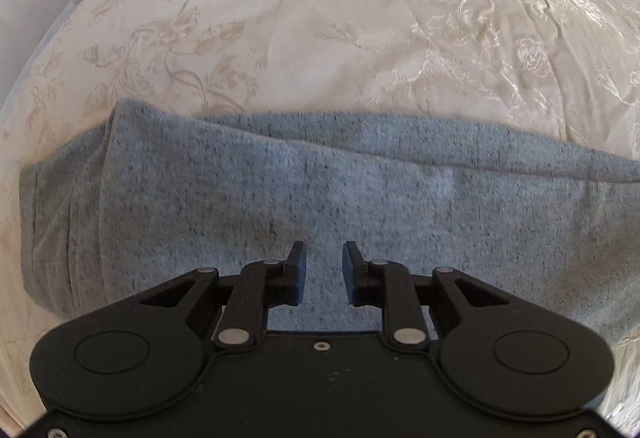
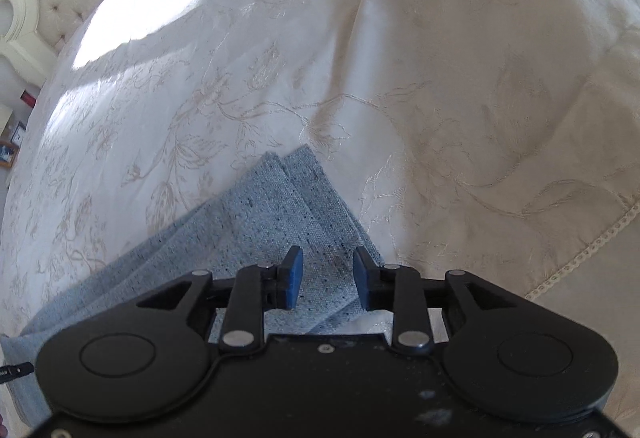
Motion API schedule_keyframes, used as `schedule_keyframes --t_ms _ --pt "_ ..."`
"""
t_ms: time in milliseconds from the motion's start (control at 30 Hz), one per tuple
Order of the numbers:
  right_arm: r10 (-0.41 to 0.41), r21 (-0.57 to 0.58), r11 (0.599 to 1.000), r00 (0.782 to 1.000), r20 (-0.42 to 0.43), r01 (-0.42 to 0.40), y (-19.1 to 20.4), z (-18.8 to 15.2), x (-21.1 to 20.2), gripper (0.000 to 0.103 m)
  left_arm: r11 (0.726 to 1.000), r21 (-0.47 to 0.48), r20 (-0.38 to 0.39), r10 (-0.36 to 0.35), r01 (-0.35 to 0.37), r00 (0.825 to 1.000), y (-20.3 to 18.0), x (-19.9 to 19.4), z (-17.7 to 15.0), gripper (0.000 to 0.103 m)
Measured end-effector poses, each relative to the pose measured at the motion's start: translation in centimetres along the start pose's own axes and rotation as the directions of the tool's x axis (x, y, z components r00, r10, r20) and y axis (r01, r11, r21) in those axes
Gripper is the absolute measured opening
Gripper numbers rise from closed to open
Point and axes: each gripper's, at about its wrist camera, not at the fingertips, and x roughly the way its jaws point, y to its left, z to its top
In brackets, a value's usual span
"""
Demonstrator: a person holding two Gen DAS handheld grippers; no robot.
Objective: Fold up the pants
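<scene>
Pants [image 1: 320,206] grey, no label visible, on floral bedspread [image 1: 304,30], left hand-held gripper [image 1: 324,258] released, right hand-held gripper [image 2: 328,266] released

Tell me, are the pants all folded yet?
Partly. The pants lie on the bed with one leg stacked on the other. Both the left gripper and right gripper are open above them, holding nothing. Folding them shorter looks left.
</scene>
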Motion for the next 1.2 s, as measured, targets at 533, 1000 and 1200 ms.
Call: schedule_keyframes --t_ms 533,1000,1200 --pt "-0.039 -0.029 0.999 0.999 -0.013 0.039 -0.8 1.9 -4.5 0.018 0.996 -0.017 0.005 0.085 -0.085 0.996 -1.5 -1.1 -2.3 0.031" --pt "0.126 0.000 0.992 0.990 -0.069 -0.127 0.3 5.0 1.4 0.032 0.992 -0.031 0.028 0.121 -0.120 0.992 -0.5 -2.0 -1.6 0.031" --pt "0.165 -0.023 0.986 0.982 -0.094 -0.168 1.5 5.4 3.1 0.026 0.990 -0.065 0.025 0.124 -0.123 0.992 1.7 -1.8 -0.8 0.031"
